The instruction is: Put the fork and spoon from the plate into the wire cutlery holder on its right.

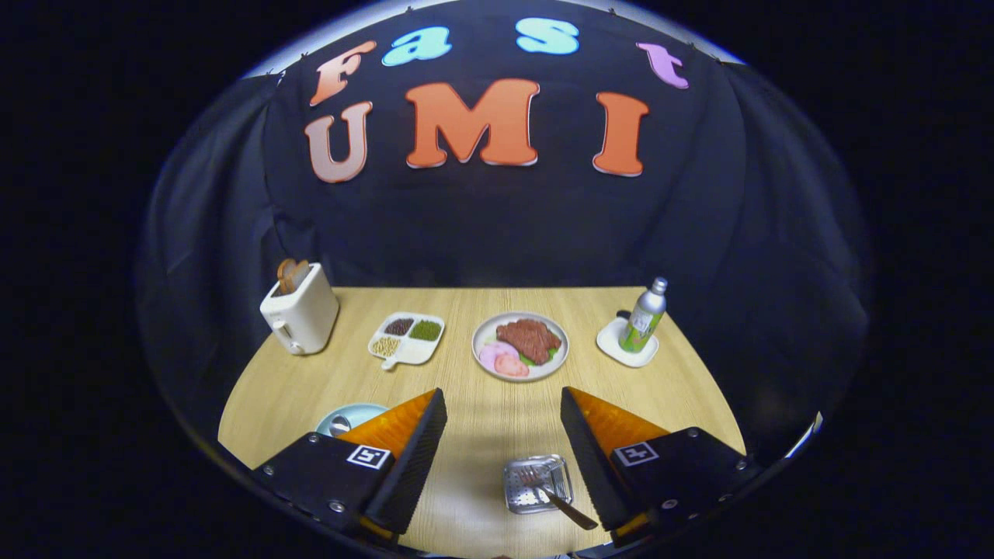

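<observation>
Right, the wooden table (481, 388) spreads out wide ahead, pale grain running away toward the dark booth wall. Big in the near view is the gripper (503, 404), fingers spread well apart with nothing between them but bare tabletop, so it's open and holding nothing. Over at the far left stands a white toaster (301, 317) with a slice of toast (292, 275) poking out of its slot. Beyond the fingers, dead centre, sits a round plate of food (520, 346), with meat and pink slices on it. Left of that lies a white divided tray (407, 339) with three little compartments of grains and beans. Far right, a green and silver bottle (646, 317) stands upright on a small white coaster (626, 344). Now the task pieces: the light blue plate (351, 418) peeks out just behind the left finger, mostly hidden, with the bowl of a spoon (339, 425) resting on it. Down close by the right finger sits the wire cutlery holder (536, 483), and the fork (555, 494) lies across it, tines over the mesh, handle angled out toward the right finger.
</observation>
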